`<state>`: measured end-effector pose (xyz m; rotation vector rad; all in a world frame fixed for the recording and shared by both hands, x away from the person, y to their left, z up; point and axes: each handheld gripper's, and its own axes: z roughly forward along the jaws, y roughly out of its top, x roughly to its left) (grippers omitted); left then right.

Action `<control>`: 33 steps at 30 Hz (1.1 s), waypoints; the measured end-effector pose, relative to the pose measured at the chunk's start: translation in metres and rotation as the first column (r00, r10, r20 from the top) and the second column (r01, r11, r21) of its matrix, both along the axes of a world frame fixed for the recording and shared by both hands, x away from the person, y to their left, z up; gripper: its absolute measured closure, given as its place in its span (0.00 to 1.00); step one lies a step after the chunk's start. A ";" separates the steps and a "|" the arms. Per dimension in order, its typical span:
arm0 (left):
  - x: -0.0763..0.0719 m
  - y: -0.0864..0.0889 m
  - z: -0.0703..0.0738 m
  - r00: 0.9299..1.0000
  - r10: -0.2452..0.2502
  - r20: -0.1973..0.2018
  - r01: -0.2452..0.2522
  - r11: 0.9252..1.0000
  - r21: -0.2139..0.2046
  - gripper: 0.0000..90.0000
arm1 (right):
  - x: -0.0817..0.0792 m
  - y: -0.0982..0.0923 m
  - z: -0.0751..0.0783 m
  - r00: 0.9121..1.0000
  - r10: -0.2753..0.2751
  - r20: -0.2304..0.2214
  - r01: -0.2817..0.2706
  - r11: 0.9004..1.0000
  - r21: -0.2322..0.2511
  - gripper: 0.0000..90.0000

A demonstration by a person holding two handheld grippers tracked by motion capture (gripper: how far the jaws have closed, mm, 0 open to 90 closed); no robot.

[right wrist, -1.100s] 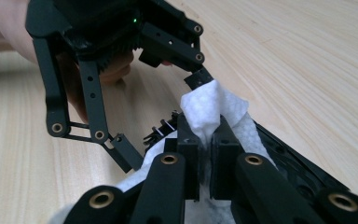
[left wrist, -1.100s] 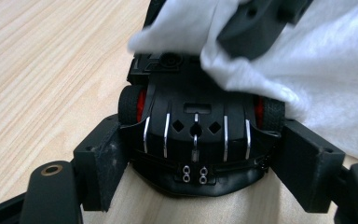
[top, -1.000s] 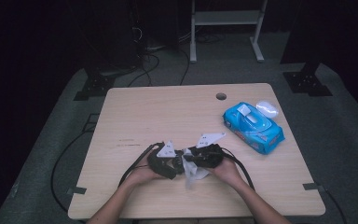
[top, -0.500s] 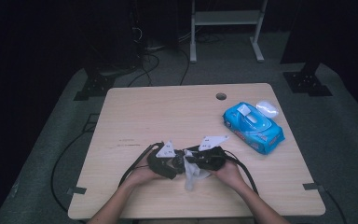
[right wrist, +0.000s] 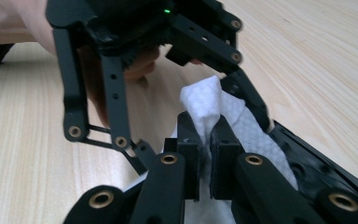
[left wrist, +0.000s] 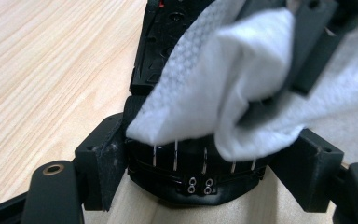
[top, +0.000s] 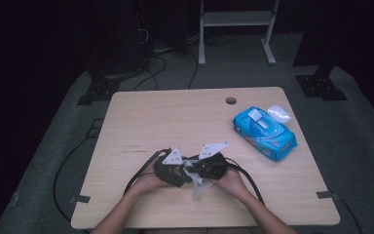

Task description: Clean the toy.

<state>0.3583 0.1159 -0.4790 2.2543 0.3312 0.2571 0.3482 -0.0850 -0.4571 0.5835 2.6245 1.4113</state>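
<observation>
Now right gripper [right wrist: 205,140] fingers clenched on white wipe [right wrist: 205,105], crumpled end upward, left gripper [left wrist: 209,158] fingers spread.

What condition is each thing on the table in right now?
right gripper: jaws shut, pinching the white wipe.
left gripper: jaws apart, wipe draped over it.
white wipe: crumpled, held.
blue wipes pack: lying flat, flap open.
table: bare wood.

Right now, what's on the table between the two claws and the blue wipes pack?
Nothing: in the high view, bare wooden table separates the right claw from the blue wipes pack.
</observation>
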 end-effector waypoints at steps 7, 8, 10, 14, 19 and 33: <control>0.000 -0.001 0.000 1.000 -0.001 0.006 0.001 1.000 -0.005 0.27 | 0.005 -0.032 0.001 0.995 -0.101 0.020 0.101 0.995 -0.022 0.94; 0.000 0.000 0.000 1.000 0.001 0.004 -0.001 1.000 -0.005 0.27 | 0.006 -0.037 0.001 0.993 -0.112 0.024 0.113 0.993 -0.022 0.94; 0.000 0.000 0.000 1.000 0.001 0.003 -0.001 1.000 -0.005 0.27 | 0.007 -0.045 0.000 0.990 -0.138 0.016 0.138 0.990 -0.018 0.94; 0.000 -0.001 0.000 1.000 0.001 0.007 -0.001 1.000 -0.004 0.27 | 0.003 -0.036 0.000 0.994 -0.111 0.005 0.111 0.994 -0.008 0.94; -0.001 -0.003 -0.002 1.000 0.003 0.019 -0.003 1.000 0.022 0.27 | -0.006 -0.005 -0.001 1.000 -0.021 -0.003 0.021 1.000 0.015 0.94; -0.002 -0.003 -0.001 1.000 -0.001 0.029 0.000 1.000 0.015 0.27 | 0.005 -0.076 -0.001 0.981 -0.194 0.028 0.195 0.980 -0.040 0.94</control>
